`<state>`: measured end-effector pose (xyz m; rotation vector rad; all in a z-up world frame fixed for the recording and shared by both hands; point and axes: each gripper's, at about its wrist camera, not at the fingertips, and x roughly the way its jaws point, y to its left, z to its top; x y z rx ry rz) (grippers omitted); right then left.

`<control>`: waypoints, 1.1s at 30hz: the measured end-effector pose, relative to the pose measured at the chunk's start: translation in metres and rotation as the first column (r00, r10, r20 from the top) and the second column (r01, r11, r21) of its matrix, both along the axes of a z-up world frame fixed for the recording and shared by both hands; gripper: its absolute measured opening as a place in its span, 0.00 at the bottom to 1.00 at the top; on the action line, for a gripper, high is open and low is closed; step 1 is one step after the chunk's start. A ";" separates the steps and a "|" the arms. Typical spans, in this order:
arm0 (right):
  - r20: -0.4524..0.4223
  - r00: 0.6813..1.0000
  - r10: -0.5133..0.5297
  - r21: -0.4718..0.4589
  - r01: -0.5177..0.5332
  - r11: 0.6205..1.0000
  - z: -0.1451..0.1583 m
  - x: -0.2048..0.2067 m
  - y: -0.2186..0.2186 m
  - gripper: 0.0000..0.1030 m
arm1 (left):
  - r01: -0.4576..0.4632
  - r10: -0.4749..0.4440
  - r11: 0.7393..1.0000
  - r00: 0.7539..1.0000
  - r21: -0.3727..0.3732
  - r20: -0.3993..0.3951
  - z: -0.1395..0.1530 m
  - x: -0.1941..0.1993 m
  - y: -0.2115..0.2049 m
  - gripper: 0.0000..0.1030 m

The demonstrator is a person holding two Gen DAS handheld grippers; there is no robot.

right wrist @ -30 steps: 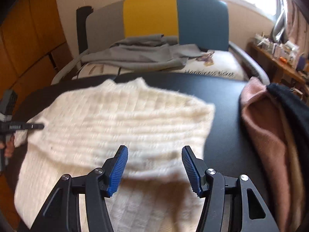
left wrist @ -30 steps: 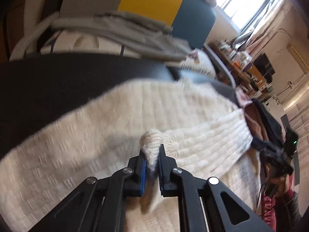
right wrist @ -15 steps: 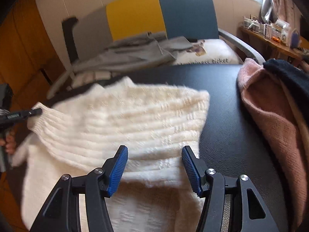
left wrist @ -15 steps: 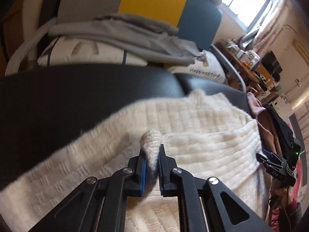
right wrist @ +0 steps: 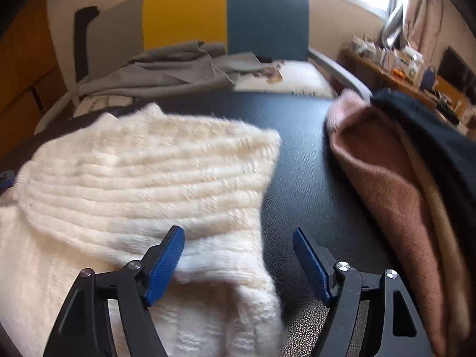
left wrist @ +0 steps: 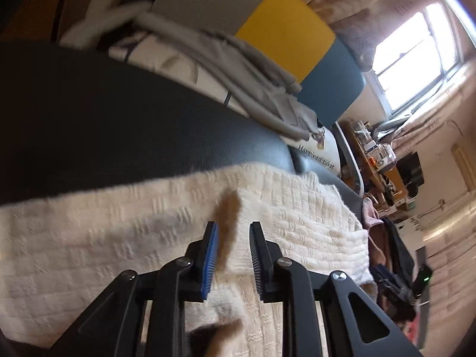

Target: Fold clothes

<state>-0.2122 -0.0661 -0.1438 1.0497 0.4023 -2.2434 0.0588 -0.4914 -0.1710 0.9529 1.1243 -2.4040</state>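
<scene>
My left tongs (left wrist: 233, 238) just opening, nothing pinched, white sweater (left wrist: 125, 226) under them, my right tongs (right wrist: 238, 248) opening wide over its edge.

You've got a black leather-look tabletop (right wrist: 300, 160) in front. Behind it a chair w/ grey, yellow & blue back panels (right wrist: 226, 15), armrests both sides. Bright window (left wrist: 416, 56) far right, daylight blown out, pale curtains (right wrist: 422, 20) beside it. Cluttered wooden side desk (right wrist: 395, 80) along rt wall. Orange-brown wood panelling (right wrist: 23, 68) at left.
</scene>
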 end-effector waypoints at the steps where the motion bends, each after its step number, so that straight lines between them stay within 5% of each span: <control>1: -0.015 1.000 0.025 -0.014 -0.025 1.000 0.007 0.004 -0.003 0.74 | 0.019 -0.019 1.000 1.000 -0.024 -0.006 0.006 -0.004 0.005 0.20; 6: -0.017 0.994 0.112 -0.047 -0.113 0.992 0.024 0.008 -0.036 0.74 | 0.185 -0.184 0.958 0.983 -0.218 0.027 0.033 -0.053 0.044 0.22; 9: 0.008 0.992 0.123 -0.048 -0.123 0.991 0.021 -0.002 -0.056 0.74 | 0.265 -0.252 0.928 0.964 -0.262 0.084 0.027 -0.089 0.062 0.22; 13: 0.068 0.993 0.099 -0.024 -0.098 0.995 -0.002 -0.026 -0.075 0.74 | 0.212 -0.149 0.947 0.956 -0.242 0.253 -0.021 -0.106 0.054 0.22; 15: 0.076 0.994 0.081 0.005 -0.082 0.997 -0.017 -0.034 -0.077 0.74 | 0.162 -0.128 0.963 0.979 -0.218 0.161 -0.030 -0.086 0.047 0.22; 20: 0.051 0.996 0.069 -0.011 -0.069 0.998 -0.034 -0.042 -0.067 0.79 | 0.061 -0.050 0.988 0.995 -0.142 0.082 -0.036 -0.053 0.037 0.14; 26: 0.035 0.997 0.072 -0.003 -0.072 0.997 -0.035 -0.043 -0.071 0.83 | 0.057 -0.041 0.981 0.995 -0.187 0.091 -0.030 -0.051 0.041 0.13; 29: 0.035 0.997 0.075 -0.006 -0.075 0.997 -0.034 -0.043 -0.071 0.85 | 0.033 -0.019 0.980 0.997 -0.197 0.073 -0.012 -0.034 0.044 0.28; 33: 0.049 0.997 0.063 -0.001 -0.063 0.998 -0.027 -0.040 -0.070 0.85 | -0.088 0.086 0.995 0.995 -0.038 -0.052 0.003 0.039 0.035 0.34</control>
